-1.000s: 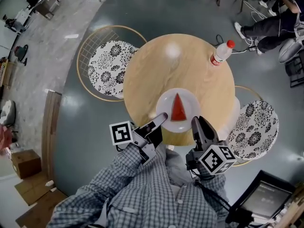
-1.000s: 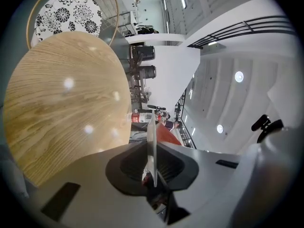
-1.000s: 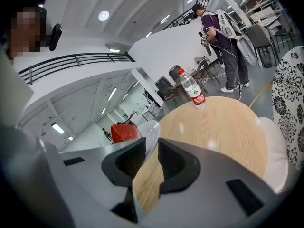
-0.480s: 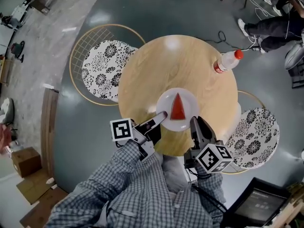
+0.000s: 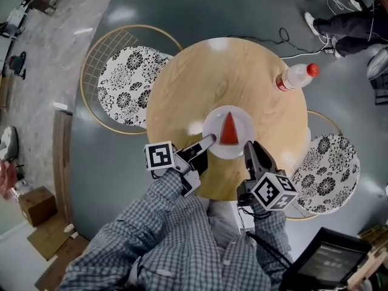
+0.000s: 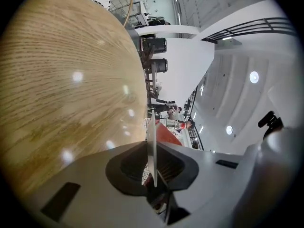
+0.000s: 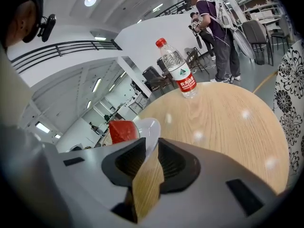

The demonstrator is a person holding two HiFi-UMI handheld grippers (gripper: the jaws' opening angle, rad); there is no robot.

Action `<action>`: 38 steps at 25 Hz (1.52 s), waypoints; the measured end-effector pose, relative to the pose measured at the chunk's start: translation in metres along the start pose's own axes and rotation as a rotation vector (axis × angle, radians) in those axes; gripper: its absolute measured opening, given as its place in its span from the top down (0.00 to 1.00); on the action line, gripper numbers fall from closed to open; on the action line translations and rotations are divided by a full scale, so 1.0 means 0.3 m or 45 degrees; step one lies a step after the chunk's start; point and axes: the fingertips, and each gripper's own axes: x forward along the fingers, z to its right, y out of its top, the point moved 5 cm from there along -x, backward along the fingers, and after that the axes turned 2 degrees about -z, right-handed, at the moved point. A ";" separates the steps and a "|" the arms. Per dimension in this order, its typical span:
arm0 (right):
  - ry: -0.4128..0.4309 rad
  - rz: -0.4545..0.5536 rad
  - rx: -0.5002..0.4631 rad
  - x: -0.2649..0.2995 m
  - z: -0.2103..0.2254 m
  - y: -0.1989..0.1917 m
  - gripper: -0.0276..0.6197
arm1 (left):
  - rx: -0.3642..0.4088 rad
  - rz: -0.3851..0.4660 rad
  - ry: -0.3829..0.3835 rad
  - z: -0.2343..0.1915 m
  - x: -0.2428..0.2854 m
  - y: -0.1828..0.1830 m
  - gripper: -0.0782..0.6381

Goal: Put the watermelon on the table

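A red watermelon wedge [image 5: 228, 130] lies on a white plate [image 5: 243, 125] over the near part of the round wooden table [image 5: 200, 83]. My left gripper [image 5: 211, 139] is shut on the plate's left rim; in the left gripper view the rim [image 6: 151, 141] runs edge-on between the jaws, with the wedge [image 6: 166, 133] just behind it. My right gripper [image 5: 248, 145] is shut on the near right rim; in the right gripper view the plate [image 7: 148, 123] enters its jaws beside the wedge [image 7: 122, 131]. Whether the plate rests on the wood cannot be told.
A water bottle [image 5: 296, 77] with a red cap stands at the table's far right edge, also in the right gripper view as the bottle [image 7: 178, 70]. Floral-cushioned chairs stand at the left [image 5: 124, 83] and right [image 5: 330, 171]. A person's legs [image 5: 345, 23] are beyond the table.
Both grippers and the plate with the wedge have moved in from the table's near edge, farther over the wood. Both grips look unchanged.
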 end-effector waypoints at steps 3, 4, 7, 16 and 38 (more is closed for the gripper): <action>-0.014 -0.001 0.005 0.023 0.011 0.000 0.82 | -0.013 -0.004 -0.008 -0.014 0.015 0.015 0.84; -0.019 -0.001 0.008 0.030 0.014 -0.001 0.82 | -0.020 -0.004 -0.006 -0.019 0.017 0.019 0.84; -0.031 -0.001 0.020 0.058 0.023 -0.003 0.82 | -0.035 -0.001 0.010 -0.040 0.023 0.037 0.84; -0.072 -0.035 0.054 0.122 0.072 -0.006 0.82 | -0.036 -0.023 0.081 -0.106 0.060 0.080 0.84; -0.118 -0.076 0.167 0.193 0.131 -0.019 0.82 | -0.056 -0.032 0.205 -0.183 0.087 0.116 0.84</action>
